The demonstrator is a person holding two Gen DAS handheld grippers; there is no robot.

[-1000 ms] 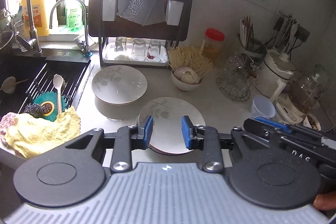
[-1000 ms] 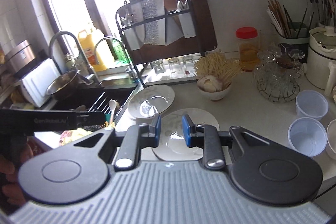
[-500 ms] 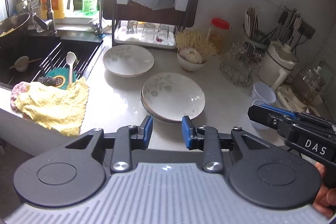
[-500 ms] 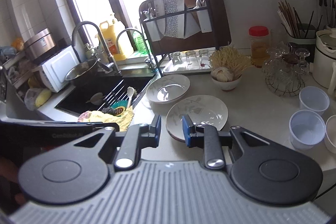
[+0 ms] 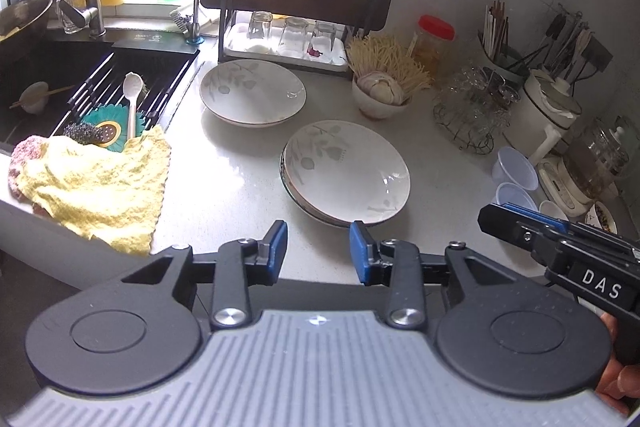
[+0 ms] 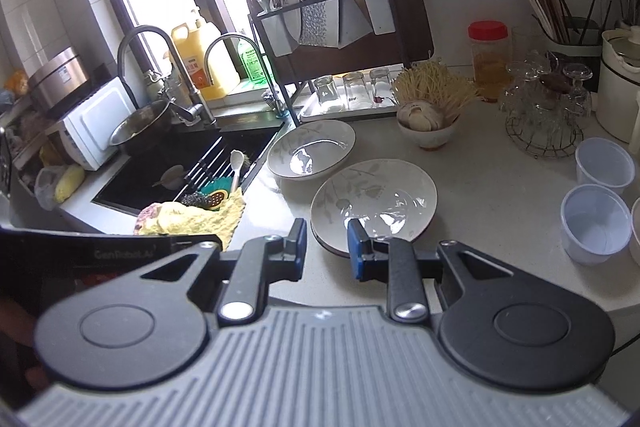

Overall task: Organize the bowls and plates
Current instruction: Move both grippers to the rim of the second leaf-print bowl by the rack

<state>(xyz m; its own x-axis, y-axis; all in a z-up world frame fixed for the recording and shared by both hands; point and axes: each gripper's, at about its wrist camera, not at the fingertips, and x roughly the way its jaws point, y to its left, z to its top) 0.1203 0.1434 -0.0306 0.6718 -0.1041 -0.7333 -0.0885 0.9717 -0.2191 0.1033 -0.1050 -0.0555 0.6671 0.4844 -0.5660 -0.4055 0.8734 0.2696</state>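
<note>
A stack of white leaf-patterned plates (image 5: 346, 173) lies in the middle of the counter; it also shows in the right wrist view (image 6: 374, 203). A single matching plate (image 5: 252, 93) lies behind it near the sink, also in the right wrist view (image 6: 311, 149). My left gripper (image 5: 318, 247) is open and empty, held above the counter's front edge, short of the stack. My right gripper (image 6: 327, 243) is open and empty, just in front of the stack's near rim. The right gripper's body shows in the left wrist view (image 5: 560, 251).
A dish rack (image 5: 296, 3) with upturned glasses stands at the back. A small bowl of garlic (image 5: 380, 95) sits beside noodles. The sink (image 5: 60, 83) and a yellow cloth (image 5: 96, 183) are left. Plastic cups (image 6: 596, 195), a wire basket of glasses (image 6: 548, 111) and appliances are right.
Both grippers have drawn back and up from the counter, so the plates look smaller and farther. Both stay open and empty. The plates have not moved.
</note>
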